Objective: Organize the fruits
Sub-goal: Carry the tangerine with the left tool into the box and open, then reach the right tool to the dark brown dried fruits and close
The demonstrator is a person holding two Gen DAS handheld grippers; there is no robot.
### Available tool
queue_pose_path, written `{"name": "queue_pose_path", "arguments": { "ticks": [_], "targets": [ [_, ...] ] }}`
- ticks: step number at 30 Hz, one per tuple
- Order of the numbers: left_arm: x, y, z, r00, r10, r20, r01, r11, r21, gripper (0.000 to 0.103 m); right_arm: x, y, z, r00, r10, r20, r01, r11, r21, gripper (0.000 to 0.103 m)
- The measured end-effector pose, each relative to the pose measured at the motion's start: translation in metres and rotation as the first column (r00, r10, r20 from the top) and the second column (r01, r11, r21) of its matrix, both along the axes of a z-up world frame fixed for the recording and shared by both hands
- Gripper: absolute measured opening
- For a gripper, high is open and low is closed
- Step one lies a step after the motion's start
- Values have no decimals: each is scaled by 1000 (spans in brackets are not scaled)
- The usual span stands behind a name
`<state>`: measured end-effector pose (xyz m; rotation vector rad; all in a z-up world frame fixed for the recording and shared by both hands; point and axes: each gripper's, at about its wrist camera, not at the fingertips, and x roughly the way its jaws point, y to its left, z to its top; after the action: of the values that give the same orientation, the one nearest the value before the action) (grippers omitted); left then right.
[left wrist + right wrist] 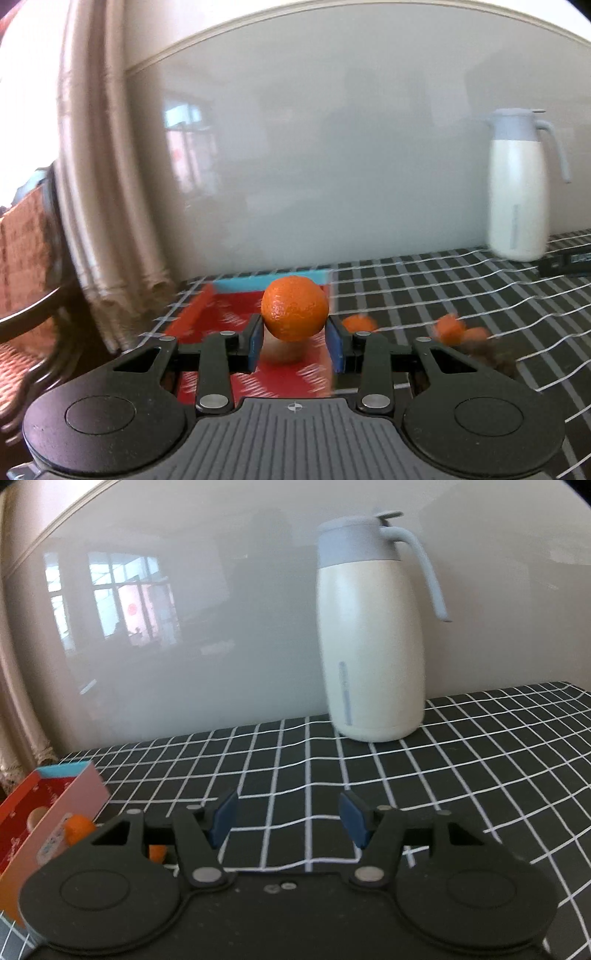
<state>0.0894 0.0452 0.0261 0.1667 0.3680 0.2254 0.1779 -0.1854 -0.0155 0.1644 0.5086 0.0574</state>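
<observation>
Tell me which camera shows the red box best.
The right wrist view: the red box appears from outside, with its pink side wall, blue end and open top. The left wrist view shows only its blurred red floor, partly hidden by the orange held in the left gripper.

Bare checked cloth (369, 775) fills the frame's centre ahead of the right gripper (288, 818); the jug (369, 646) blocks upper right, the box (48, 812) lower left.
</observation>
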Motion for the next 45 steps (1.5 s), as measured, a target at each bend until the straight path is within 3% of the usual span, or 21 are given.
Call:
{"name": "queue_pose_path", "arguments": {
  "ticks": [7,12,13,15,17,21,25,27,30,37,45],
  "targets": [
    [7,51,-26,993,99,-63,-101,994,-35,37,-23,27,8,999,48,18,-47,998,-33,60],
    [16,66,-31,991,105,-81,-111,992,-67,37,-46,34,13,998,50,40,-47,996,-78,65],
    [14,67,-30,992,96,-76,-101,992,-71,39,-51,34,13,998,50,43,-47,996,-80,67],
    [9,65,-26,994,94,-51,-98,992,-81,67,-63,34,12,998,50,41,-46,995,-86,67],
    [0,60,-23,995,93,-20,-95,993,-70,75,-76,35,12,998,47,39,-44,996,-79,67],
    [-13,50,-21,998,59,-12,-59,996,-69,77,-96,40,12,997,64,44,-61,996,-60,75],
    [-27,44,-18,999,47,-8,-48,997,-68,81,-111,49,11,993,103,51,-99,992,-77,76],
    [-36,41,-18,999,50,-5,-50,996,-68,88,-115,54,11,991,121,52,-116,989,-92,76],
    [-48,38,-22,999,49,-14,-50,997,-63,91,-120,59,10,988,146,52,-140,984,-110,80],
    [-62,34,-23,999,34,-19,-34,999,-23,96,-128,65,11,982,176,61,-166,975,-145,86],
    [-57,43,-25,999,43,-23,-44,998,-41,98,-115,69,9,982,184,49,-172,966,-194,86]
  ]
}}
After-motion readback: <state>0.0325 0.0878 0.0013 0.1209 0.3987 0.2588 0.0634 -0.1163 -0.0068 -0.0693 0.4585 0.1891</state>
